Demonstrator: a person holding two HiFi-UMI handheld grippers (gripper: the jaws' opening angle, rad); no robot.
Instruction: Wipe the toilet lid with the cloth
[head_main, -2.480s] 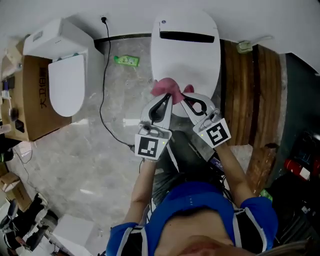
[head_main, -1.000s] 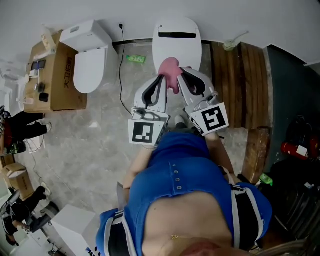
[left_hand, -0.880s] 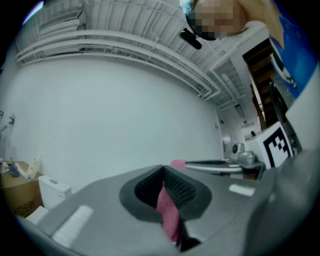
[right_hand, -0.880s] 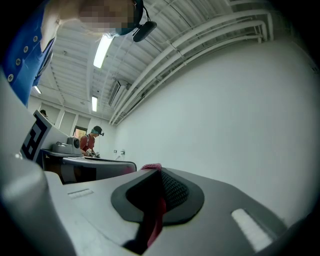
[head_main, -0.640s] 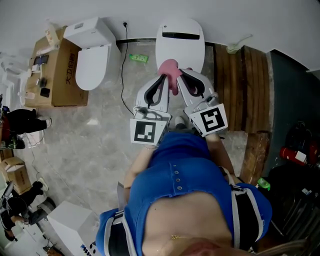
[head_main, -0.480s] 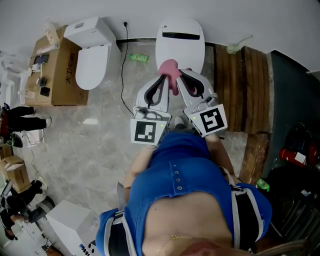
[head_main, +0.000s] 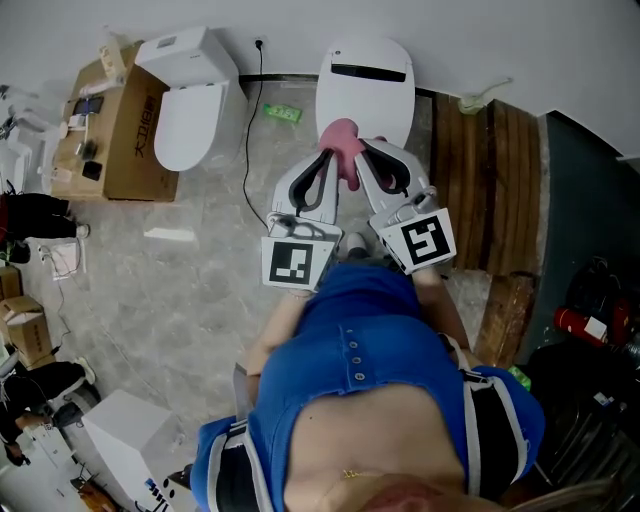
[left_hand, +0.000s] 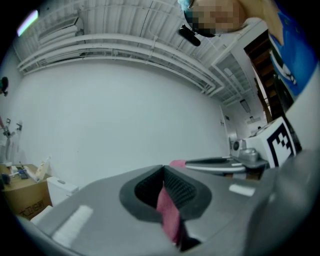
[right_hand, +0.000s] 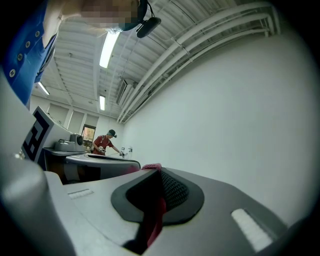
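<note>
Your left tongs (head_main: 322, 182) are clamped on one edge of the pink cloth (head_main: 342, 136) and your right tongs (head_main: 374, 172) on the other, holding it bunched over the near end of the toilet lid (head_main: 366, 95). It looks soft, light and limp, so edge grips suit it.

My cloth (head_main: 343, 138) is pink against the glossy white toilet lid (head_main: 365, 90). My left gripper (head_main: 331, 168) and right gripper (head_main: 361, 158) are pale grey and black, each carrying a black-and-white square marker. The floor (head_main: 190, 290) is grey-veined marble, the planks (head_main: 492, 170) are dark brown, and my shirt (head_main: 370, 340) is blue.
</note>
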